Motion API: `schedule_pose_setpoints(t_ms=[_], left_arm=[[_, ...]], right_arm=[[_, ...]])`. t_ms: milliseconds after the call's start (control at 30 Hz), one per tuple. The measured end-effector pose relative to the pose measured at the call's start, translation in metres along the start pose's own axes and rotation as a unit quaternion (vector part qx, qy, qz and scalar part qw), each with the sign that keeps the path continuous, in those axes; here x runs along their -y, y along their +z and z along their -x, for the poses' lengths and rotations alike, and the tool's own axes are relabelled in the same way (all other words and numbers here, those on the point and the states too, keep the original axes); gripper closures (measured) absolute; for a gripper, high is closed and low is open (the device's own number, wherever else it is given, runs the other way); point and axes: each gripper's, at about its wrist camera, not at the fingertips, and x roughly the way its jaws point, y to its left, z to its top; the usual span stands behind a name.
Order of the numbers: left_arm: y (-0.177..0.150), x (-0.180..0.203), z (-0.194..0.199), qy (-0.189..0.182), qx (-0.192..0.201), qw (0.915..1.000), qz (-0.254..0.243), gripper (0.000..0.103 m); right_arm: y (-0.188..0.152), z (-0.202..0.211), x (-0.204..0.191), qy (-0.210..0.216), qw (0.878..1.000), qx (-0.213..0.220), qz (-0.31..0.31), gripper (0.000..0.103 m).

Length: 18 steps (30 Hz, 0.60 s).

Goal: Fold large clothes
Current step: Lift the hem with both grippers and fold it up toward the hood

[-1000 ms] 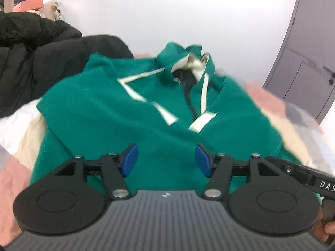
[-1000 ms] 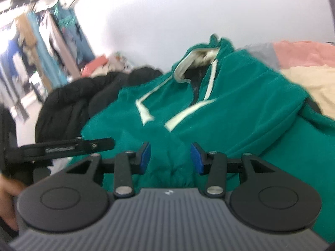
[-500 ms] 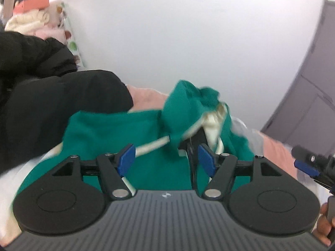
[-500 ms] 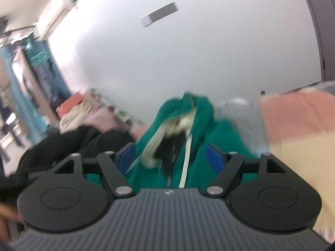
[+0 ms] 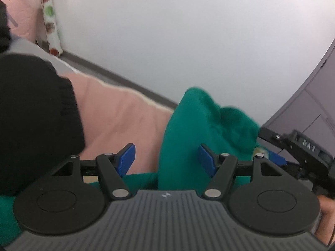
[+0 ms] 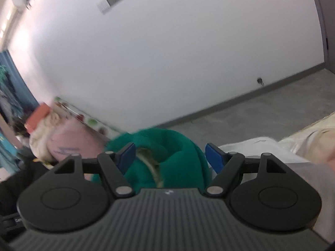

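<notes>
The green hoodie lies on the bed, and only its hood end shows. In the left wrist view the hood (image 5: pixel 205 121) bulges up just ahead of the left gripper (image 5: pixel 166 161), nearer its right pad (image 5: pixel 206 163). The jaws stand open and nothing is pinched. In the right wrist view the hood (image 6: pixel 180 144), with its cream lining (image 6: pixel 150 161), fills the gap of the right gripper (image 6: pixel 170 156). That gripper is open too, with its pads beside the cloth. The right gripper (image 5: pixel 301 152) also shows at the right edge of the left wrist view.
A black jacket (image 5: pixel 31 115) lies at the left on a pink blanket (image 5: pixel 117 113). Behind is a white wall with a grey cabinet (image 5: pixel 309 104) to the right. The right wrist view shows a clothes pile (image 6: pixel 48 138), cream bedding (image 6: pixel 272 146) and grey floor (image 6: pixel 261 108).
Both grippers have swept forward over the hoodie's chest to its hood. The right gripper's jaws have widened. The chest and drawstrings have left both views.
</notes>
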Motion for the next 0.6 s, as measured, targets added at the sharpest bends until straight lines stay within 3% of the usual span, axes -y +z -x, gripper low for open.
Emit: schedule_pose_setpoints(t_ms=[67,133,167,200,267,333,600], left_arm=[[-0.002,0.001,-0.012,-0.004,-0.009,0.9999,-0.001,0.033],[-0.003,0.003,-0.018,-0.009,-0.020,0.9997,-0.011,0.043],[-0.002,0.005,-0.019,-0.003,-0.024,0.9994,-0.023,0.066],[-0.001,0.008,-0.020,0.003,-0.030,0.9990,-0.033,0.084],[0.002,0.013,-0.013,0.002,-0.028,0.9986,-0.045,0.096],[0.005,0.019,-0.002,0.004,-0.019,0.9976,-0.067,0.097],[0.005,0.032,0.101,0.013,0.030,0.9954,-0.090,0.098]], right_arm=[[-0.004,-0.016,0.002,0.008,1.000,-0.026,-0.007,0.027],[-0.009,-0.022,-0.002,0.012,0.999,-0.031,0.003,0.028],[-0.010,-0.022,-0.005,0.012,0.999,-0.032,0.009,0.031],[-0.010,-0.020,-0.009,0.008,0.999,-0.030,0.018,0.050],[-0.007,-0.014,-0.019,-0.007,0.999,-0.027,0.041,0.075],[-0.004,-0.005,-0.033,-0.014,0.996,-0.019,0.083,0.083],[-0.008,0.105,-0.079,0.028,0.984,0.062,0.167,0.085]])
